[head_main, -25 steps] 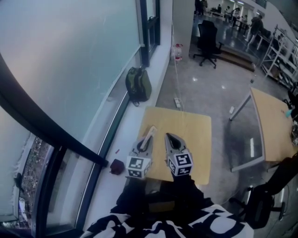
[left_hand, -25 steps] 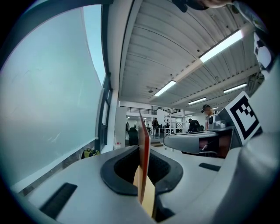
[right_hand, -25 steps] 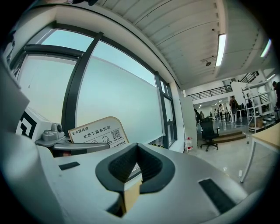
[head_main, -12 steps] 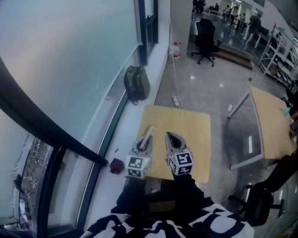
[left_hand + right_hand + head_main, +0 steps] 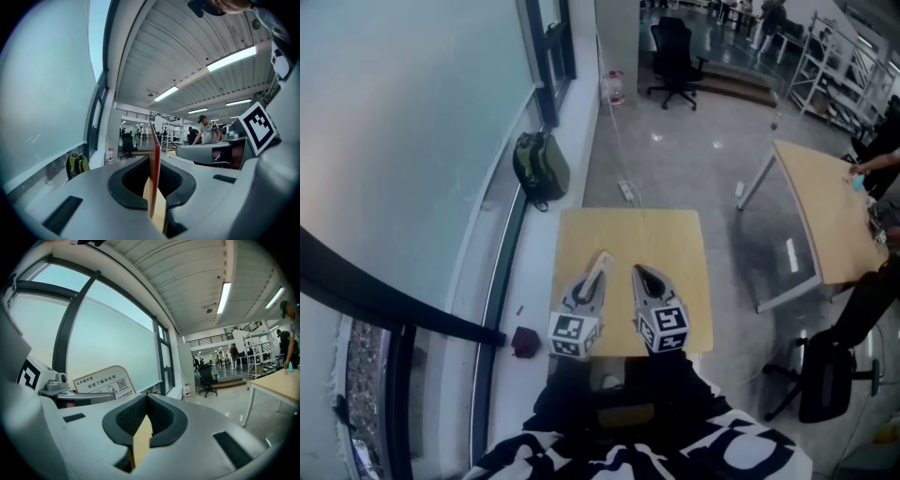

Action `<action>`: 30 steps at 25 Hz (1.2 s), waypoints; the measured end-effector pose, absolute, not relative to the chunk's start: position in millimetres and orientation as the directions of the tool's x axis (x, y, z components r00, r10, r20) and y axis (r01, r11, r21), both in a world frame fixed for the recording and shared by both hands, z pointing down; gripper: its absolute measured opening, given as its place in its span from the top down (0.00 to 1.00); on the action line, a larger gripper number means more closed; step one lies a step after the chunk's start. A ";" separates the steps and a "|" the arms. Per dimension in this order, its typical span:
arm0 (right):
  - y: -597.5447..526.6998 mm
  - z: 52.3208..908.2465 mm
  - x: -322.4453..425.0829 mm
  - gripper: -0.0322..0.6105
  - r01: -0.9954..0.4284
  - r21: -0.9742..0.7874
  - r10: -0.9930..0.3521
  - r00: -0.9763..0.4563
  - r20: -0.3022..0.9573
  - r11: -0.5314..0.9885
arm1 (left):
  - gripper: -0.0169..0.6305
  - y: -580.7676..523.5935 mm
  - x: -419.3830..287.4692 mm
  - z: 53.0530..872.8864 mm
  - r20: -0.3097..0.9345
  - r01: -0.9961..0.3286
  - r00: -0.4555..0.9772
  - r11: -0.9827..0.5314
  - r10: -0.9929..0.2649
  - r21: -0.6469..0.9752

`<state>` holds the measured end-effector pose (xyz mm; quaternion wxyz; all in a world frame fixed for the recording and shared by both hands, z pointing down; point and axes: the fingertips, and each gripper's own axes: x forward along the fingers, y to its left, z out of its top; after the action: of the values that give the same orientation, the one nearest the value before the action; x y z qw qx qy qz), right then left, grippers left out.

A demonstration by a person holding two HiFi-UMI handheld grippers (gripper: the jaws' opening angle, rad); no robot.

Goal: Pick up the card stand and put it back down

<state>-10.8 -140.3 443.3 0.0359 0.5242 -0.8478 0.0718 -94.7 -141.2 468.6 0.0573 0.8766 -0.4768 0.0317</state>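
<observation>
The card stand [image 5: 598, 274] is a thin pale card, held up over the small wooden table [image 5: 628, 230]. My left gripper [image 5: 602, 259] is shut on it. In the left gripper view the card stand [image 5: 154, 154] shows edge-on, standing upright between the jaws of my left gripper [image 5: 153, 161]. From the right gripper view the card stand's [image 5: 104, 379] printed face and QR code show at the left. Just right of the left one, my right gripper [image 5: 639, 273] is shut with nothing in it; in its own view the right gripper [image 5: 146, 397] has its jaws meeting.
A green backpack [image 5: 540, 167] leans by the window wall. A dark red object [image 5: 524, 341] lies on the sill left of the table. An office chair [image 5: 673, 66] stands far back. A second wooden table [image 5: 825, 220] and a black chair [image 5: 825, 380] are at the right.
The head view has shifted, so the table and backpack sit further left in frame. Both grippers keep the same pose, and the card stand stays gripped.
</observation>
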 end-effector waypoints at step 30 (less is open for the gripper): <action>-183.9 506.9 127.7 0.92 -0.965 -0.163 -0.931 -0.243 0.274 0.204 | 0.94 -222.9 52.1 532.1 0.238 -0.685 0.725 -0.714 -0.646 0.145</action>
<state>127.7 -183.9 506.9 0.0577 0.6127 -0.7737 0.1508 52.1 -222.9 532.1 0.1120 0.9219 -0.3609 0.0850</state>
